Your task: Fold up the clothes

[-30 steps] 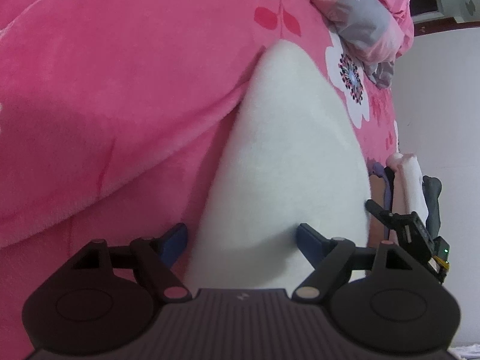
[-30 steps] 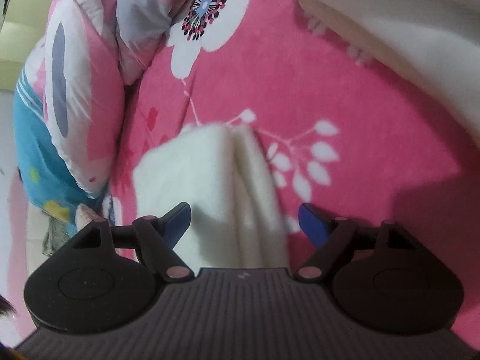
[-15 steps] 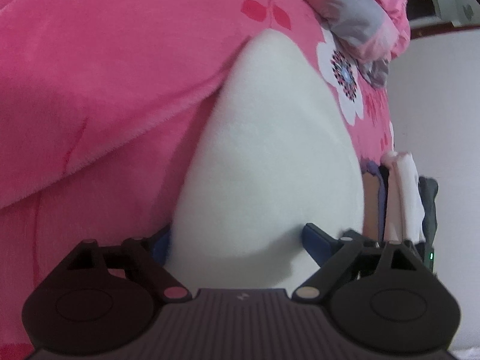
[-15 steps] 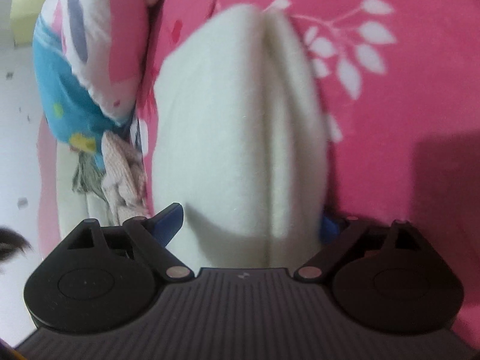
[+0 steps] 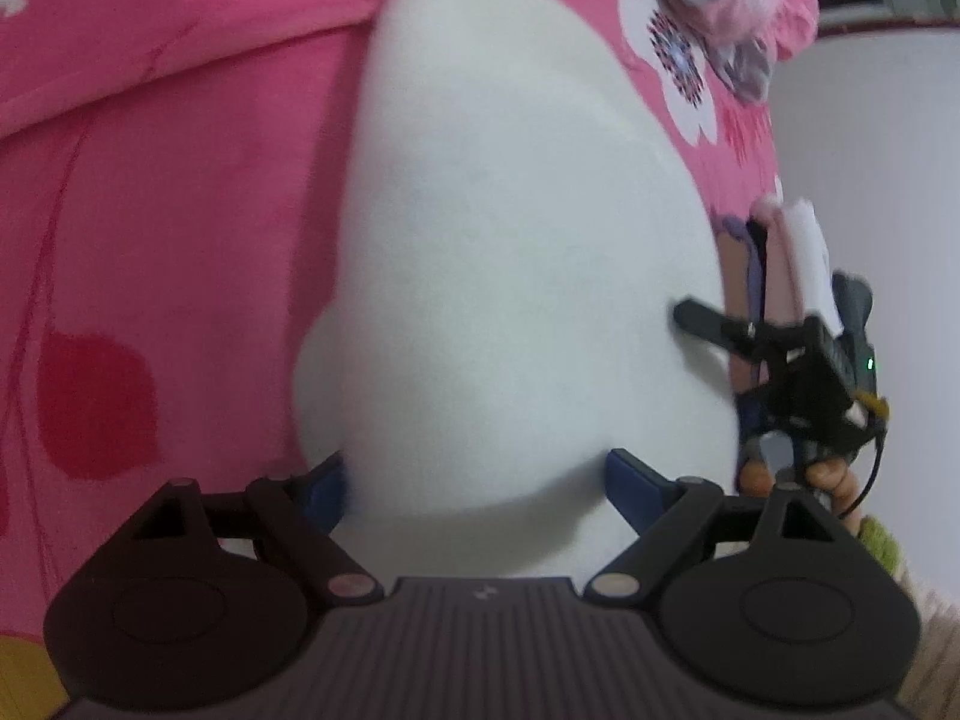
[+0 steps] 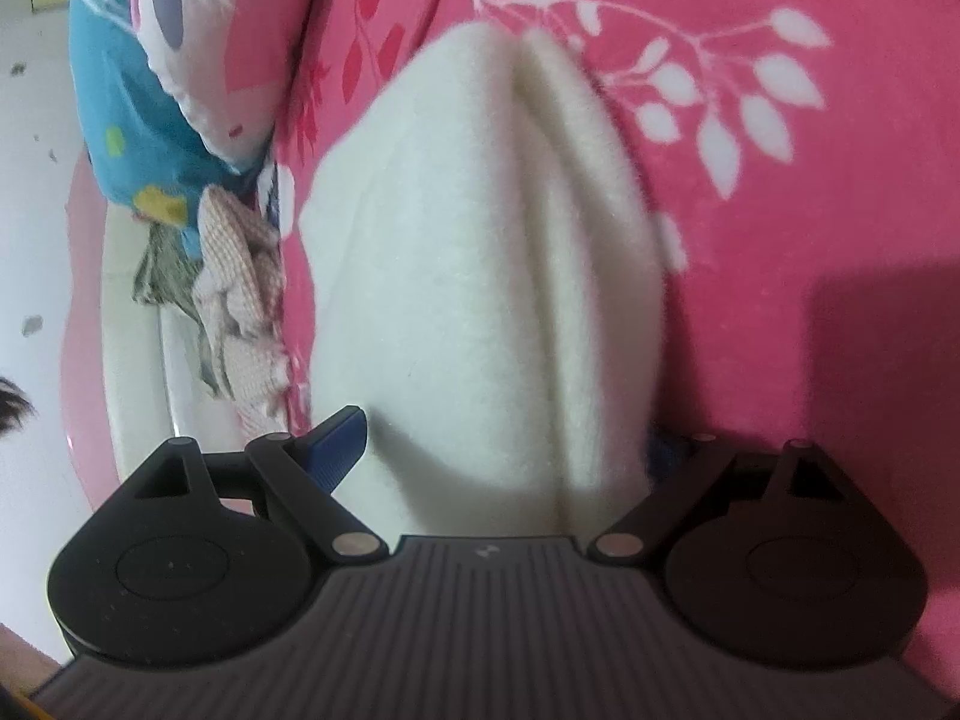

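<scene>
since a second ago both grippers have closed in on the white fleece garment (image 5: 516,276), which now fills far more of each view, and the jaws of both have just been opening, with the cloth lying between them.

nearest the left wrist camera, the left gripper (image 5: 474,480) stands wide, its blue pads at either side of the garment's near edge; whether they press the cloth i cannot tell, but it looks like a loose straddle and not a pinch. the right gripper (image 6: 510,450) is likewise spread wide over the other end of the garment (image 6: 480,276), one pad clear at the left, the other mostly hidden behind the fabric.

beyond the pads, the garment lies on the pink floral blanket (image 5: 180,192) as a narrow, doubled bundle, a lengthwise crease showing in the right view. further off sit a pillow (image 6: 198,42) and a crumpled checked cloth (image 6: 240,276) at the bed's edge.

as a judgement, this piece is largely folded. what seems left is a last fold or tidy and setting it aside, then the other clothes.
</scene>
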A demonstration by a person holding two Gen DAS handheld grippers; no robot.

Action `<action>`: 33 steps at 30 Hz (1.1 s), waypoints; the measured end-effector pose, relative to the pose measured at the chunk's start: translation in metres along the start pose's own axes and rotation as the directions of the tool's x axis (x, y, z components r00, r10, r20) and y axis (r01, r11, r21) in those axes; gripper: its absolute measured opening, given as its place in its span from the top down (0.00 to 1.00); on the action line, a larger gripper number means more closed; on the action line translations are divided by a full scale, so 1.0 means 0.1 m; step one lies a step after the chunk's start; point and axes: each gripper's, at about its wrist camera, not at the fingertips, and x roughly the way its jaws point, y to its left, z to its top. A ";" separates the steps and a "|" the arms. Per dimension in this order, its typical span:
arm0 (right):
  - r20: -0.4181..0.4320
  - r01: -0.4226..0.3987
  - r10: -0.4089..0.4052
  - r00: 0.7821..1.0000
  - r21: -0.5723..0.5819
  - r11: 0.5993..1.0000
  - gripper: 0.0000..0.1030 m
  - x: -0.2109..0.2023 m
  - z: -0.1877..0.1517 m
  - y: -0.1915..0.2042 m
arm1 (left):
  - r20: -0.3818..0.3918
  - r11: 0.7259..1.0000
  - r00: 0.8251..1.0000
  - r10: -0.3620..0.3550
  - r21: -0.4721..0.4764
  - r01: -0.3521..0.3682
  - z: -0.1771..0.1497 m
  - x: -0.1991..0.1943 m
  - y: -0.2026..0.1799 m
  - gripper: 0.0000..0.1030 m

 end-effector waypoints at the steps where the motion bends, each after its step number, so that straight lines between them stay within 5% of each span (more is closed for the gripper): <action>1: -0.006 0.015 -0.015 1.000 -0.017 1.000 0.15 0.00 0.02 0.02 | 0.017 1.000 1.000 0.000 -0.008 0.000 0.05 -0.02 0.02 0.18; 6: 0.026 0.048 -0.047 0.999 -0.047 0.998 0.16 -0.03 0.10 0.04 | 0.088 1.000 0.996 0.004 0.008 -0.005 0.34 -0.11 0.04 0.21; 13: 0.074 0.094 -0.091 0.993 -0.041 0.995 0.19 -0.14 0.11 0.04 | 0.038 0.999 0.999 -0.009 0.037 0.007 0.46 0.01 0.07 0.16; 20: 0.190 0.214 -0.190 0.963 -0.111 0.971 0.19 -0.26 0.20 0.18 | 0.036 1.000 0.999 -0.004 0.030 0.003 0.42 -0.02 0.09 0.16; 26: 0.258 0.128 -0.110 0.960 -0.054 0.990 0.14 -0.10 0.51 0.05 | 0.042 0.999 0.999 0.000 0.032 -0.002 0.41 -0.02 0.09 0.16; 33: 0.226 -0.010 0.016 0.974 -0.029 1.000 0.09 -0.10 0.40 -0.13 | 0.050 1.000 0.999 -0.001 0.024 0.000 0.39 -0.01 0.10 0.15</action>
